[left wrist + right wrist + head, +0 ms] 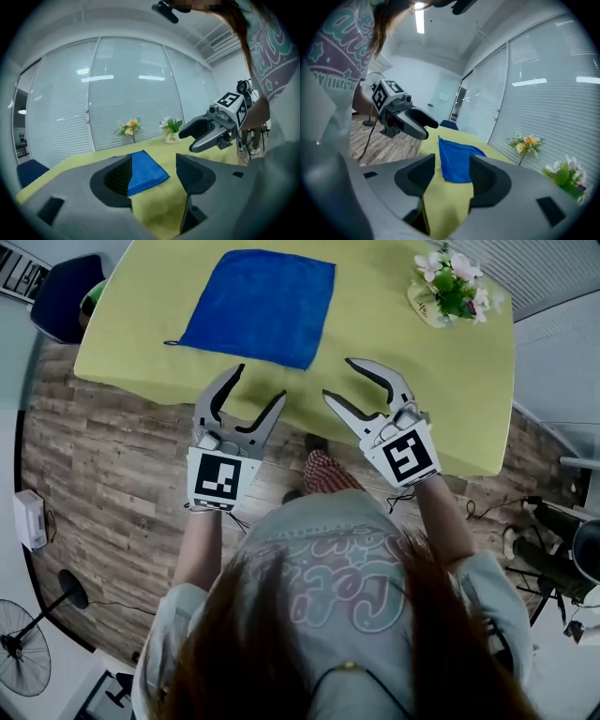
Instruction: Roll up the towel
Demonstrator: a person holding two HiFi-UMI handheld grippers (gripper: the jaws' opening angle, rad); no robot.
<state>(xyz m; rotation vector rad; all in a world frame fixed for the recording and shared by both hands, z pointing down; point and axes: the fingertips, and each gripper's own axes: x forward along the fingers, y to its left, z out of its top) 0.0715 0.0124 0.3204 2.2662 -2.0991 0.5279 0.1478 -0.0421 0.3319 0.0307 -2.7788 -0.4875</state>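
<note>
Start of the job: the blue towel point(258, 306) lies flat and unrolled on the far half of the table point(422, 381), its near edge facing the person, a small loop at its near-left corner. Nothing of the roll is done yet.

L gripper point(260, 382) and R gripper point(339, 379) hover side by side over the table's near edge, just short of the towel, touching neither cloth nor tabletop. Both sets of jaws stand apart with nothing between the pads; each gripper view shows only tablecloth and the towel beyond through the gap.

Step in hand, by the look of it: the approach. Next move prob. calls for both grippers to go fwd and down to the near edge, 1 toward each corner, then pinch it evenly so the 1st turn starts straight. The cloth looks soft and thin, so the pads likely need to get right down to the tabletop.

Surface: a yellow-green cloth over the table, smooth, w/ a flower pot point(450, 287) at the far-right corner, well apart from the towel. Room: wood-plank floor point(103, 465), a dark blue chair point(61, 296) at far left, a standing fan point(23, 652) near left, glass walls w/ blinds point(117, 103) behind.
</note>
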